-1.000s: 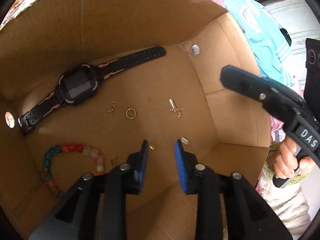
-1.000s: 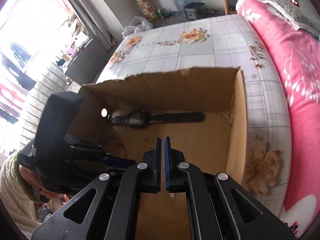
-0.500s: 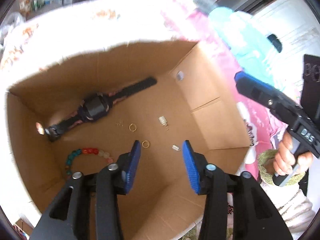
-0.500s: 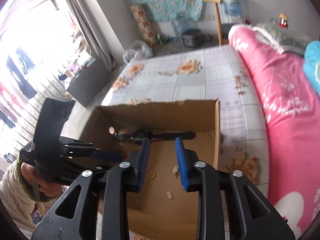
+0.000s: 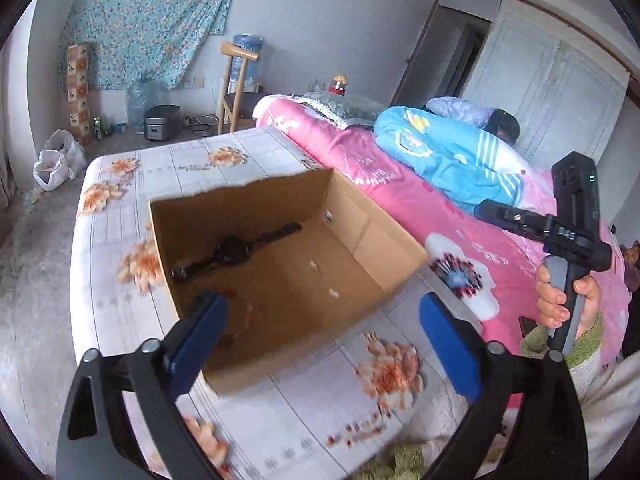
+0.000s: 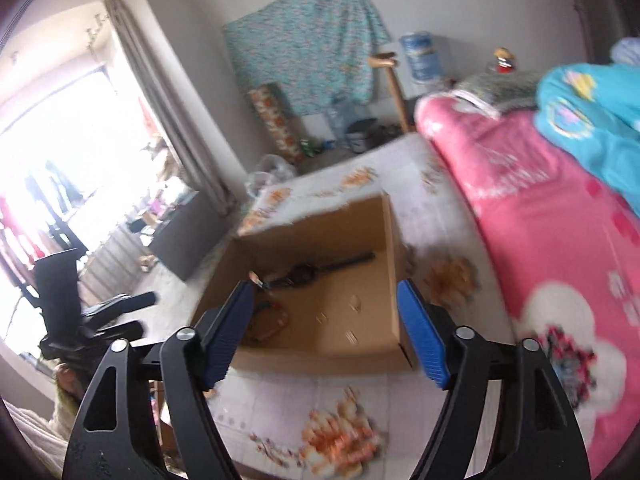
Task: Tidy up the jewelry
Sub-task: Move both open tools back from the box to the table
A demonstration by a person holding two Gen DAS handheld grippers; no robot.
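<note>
Both the left gripper (image 5: 322, 328) and right gripper (image 6: 326, 322) are held spread and empty above the cardboard box (image 5: 396, 276), where the watch (image 5: 232, 250) and small pieces lie, so sorting is judged nearly finished, any next pick requiring descent.

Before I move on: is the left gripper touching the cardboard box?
Apart. The left wrist view shows the left gripper open and raised above the cardboard box; the right wrist view shows it off to the box's side.
</note>
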